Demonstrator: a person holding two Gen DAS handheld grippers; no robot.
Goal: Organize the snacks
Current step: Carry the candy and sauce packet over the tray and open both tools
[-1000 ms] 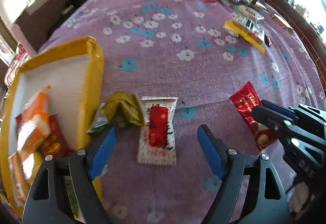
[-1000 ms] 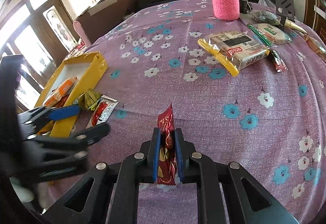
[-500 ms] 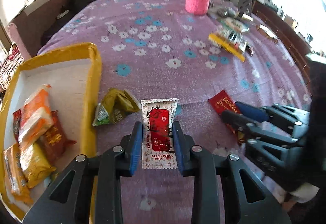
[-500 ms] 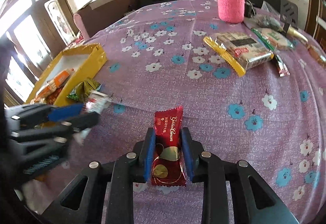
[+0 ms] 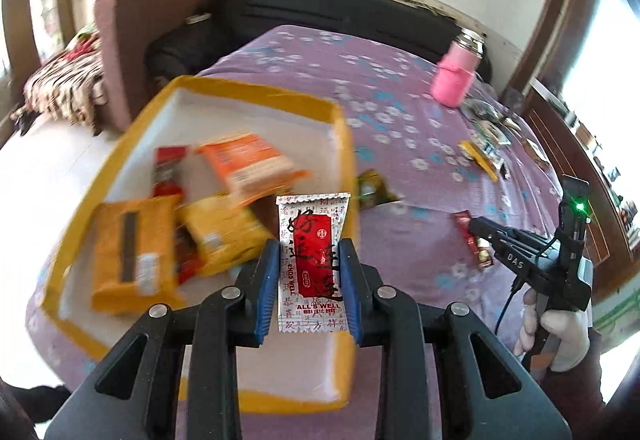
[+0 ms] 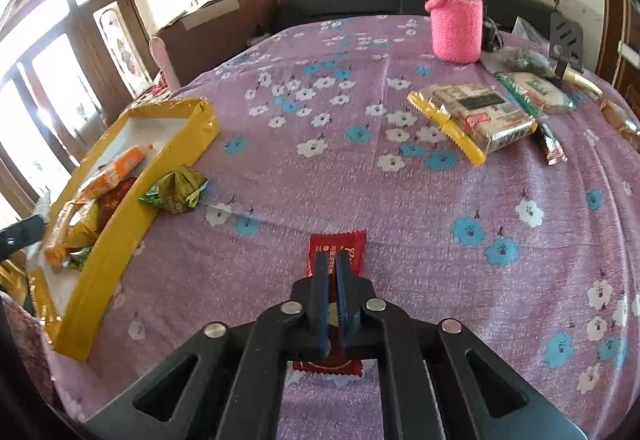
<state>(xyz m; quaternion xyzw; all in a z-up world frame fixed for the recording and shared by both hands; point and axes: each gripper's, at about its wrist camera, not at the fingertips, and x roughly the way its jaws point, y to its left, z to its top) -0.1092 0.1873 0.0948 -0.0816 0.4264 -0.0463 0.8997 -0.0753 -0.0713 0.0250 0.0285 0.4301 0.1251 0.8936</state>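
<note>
My left gripper (image 5: 309,252) is shut on a white-and-red snack packet (image 5: 310,216) and holds it upright above the right rim of the yellow tray (image 5: 344,144). Inside the tray lie an orange packet (image 5: 248,164) and some yellow and red ones. A green packet (image 5: 374,188) rests on the cloth just outside the tray. Further right, my right gripper (image 6: 332,260) is shut on a red packet (image 6: 352,240) that lies flat on the purple cloth, the pads pinching its middle. The left wrist view also shows the right gripper (image 5: 478,230) over that red packet (image 5: 474,246).
A pink-sleeved bottle (image 6: 456,28) stands at the far side of the flowered cloth. A yellow-edged biscuit pack (image 6: 472,116) and several smaller packets lie at the far right. A person's hand (image 5: 560,328) grips the right tool. A dark sofa runs behind the table.
The left gripper closed on the white-and-red packet, lifted it and carried it left over the tray. The right gripper loosened and closed again on the red packet, which now lies flat.
</note>
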